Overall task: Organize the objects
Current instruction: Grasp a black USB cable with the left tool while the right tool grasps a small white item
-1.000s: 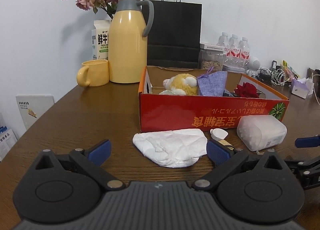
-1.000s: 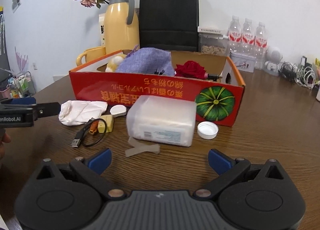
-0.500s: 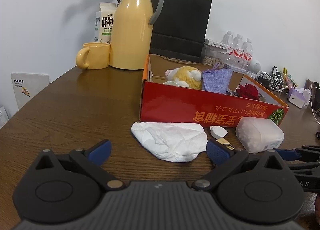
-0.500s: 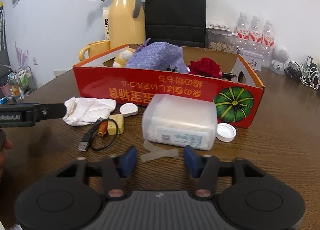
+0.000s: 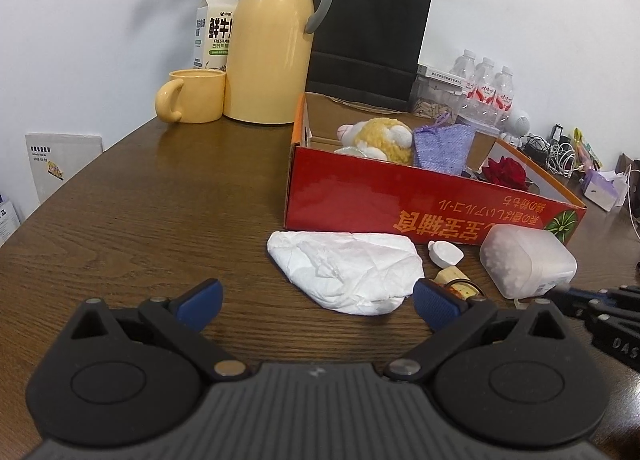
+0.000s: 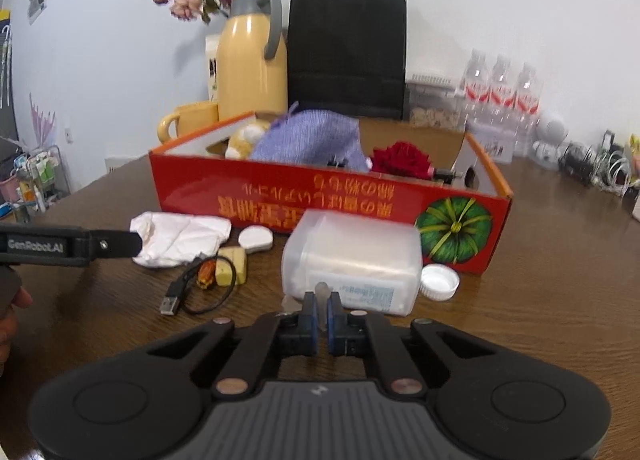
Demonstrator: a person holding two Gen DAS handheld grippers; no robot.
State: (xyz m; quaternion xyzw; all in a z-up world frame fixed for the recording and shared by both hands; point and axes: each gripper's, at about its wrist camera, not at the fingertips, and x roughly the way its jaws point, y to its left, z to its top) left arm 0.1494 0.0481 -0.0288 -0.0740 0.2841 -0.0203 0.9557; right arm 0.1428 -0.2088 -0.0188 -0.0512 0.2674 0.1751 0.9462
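Note:
My right gripper (image 6: 322, 324) is shut on a small translucent strip (image 6: 322, 292), pinched upright between its blue pads just in front of a frosted plastic container (image 6: 352, 256). The container lies on the table against a red cardboard box (image 6: 320, 196) that holds a plush toy, a purple pouch and a red rose. My left gripper (image 5: 316, 298) stands open with nothing between its fingers, just short of a crumpled white tissue (image 5: 348, 272). Beside the tissue lie a small white oval piece (image 5: 446, 254), a yellow block (image 6: 232, 270) and a black USB cable (image 6: 188, 296).
A white bottle cap (image 6: 440, 282) rests by the box's right corner. At the back stand a yellow jug (image 5: 272, 48), a yellow mug (image 5: 196, 96), a milk carton, a black paper bag (image 5: 368, 40) and water bottles (image 6: 500, 88). Cables clutter the far right.
The right jaws have closed from wide open onto the translucent strip, lifting it off the table. The left view has tilted slightly; the left jaws stay open.

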